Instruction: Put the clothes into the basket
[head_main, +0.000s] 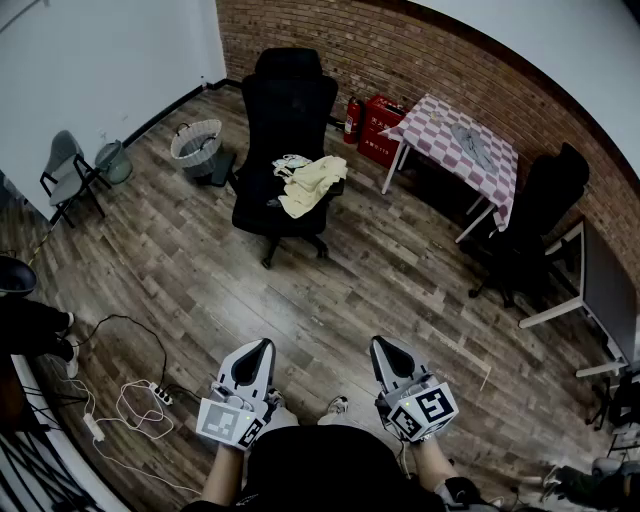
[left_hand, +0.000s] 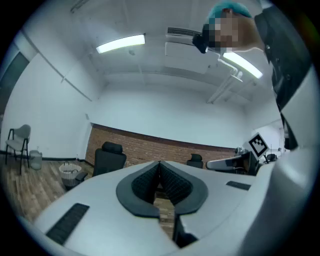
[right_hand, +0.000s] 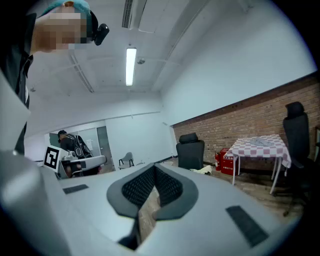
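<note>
A pale yellow garment (head_main: 312, 185) and a small patterned cloth (head_main: 290, 163) lie on the seat of a black office chair (head_main: 288, 110) in the middle of the room. The woven basket (head_main: 181, 150) stands on the floor to the chair's left, also visible as basket (left_hand: 70, 171). A grey garment (head_main: 470, 140) lies on the checkered table (head_main: 440, 120). My left gripper (head_main: 262, 350) and right gripper (head_main: 383, 347) are held low near my body, far from the chair, both shut and empty. The left gripper (left_hand: 160, 165) faces the chair; the right gripper (right_hand: 155, 167) faces chair and table.
A grey chair (head_main: 65, 170) stands by the left wall. A fire extinguisher and red box (head_main: 375, 120) sit by the brick wall. Cables and a power strip (head_main: 140, 400) lie on the floor at left. Another black chair (head_main: 530, 230) and a desk (head_main: 600, 290) stand at right.
</note>
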